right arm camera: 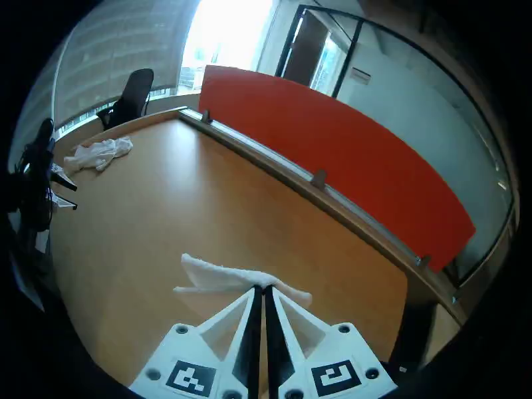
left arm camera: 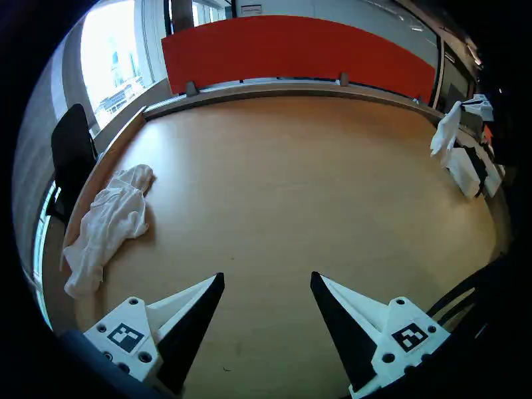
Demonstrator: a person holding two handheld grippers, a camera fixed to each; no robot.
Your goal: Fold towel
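Folding looks hardly begun: the right tongs (right arm camera: 260,289) are closed on a white towel (right arm camera: 226,276) over the table (right arm camera: 166,213), the left tongs (left arm camera: 266,275) are open and empty, and another towel (left arm camera: 110,223) lies crumpled well apart, near the table's edge.

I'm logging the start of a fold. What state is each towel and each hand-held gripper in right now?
Crumpled white cloth towel: bunched up, unfolded, lying by the edge of the light wooden table.
Second white cloth towel: gathered, not yet folded, pinched at one end.
Left hand-held gripper: open, holding nothing.
Right hand-held gripper: shut on the second white cloth towel.
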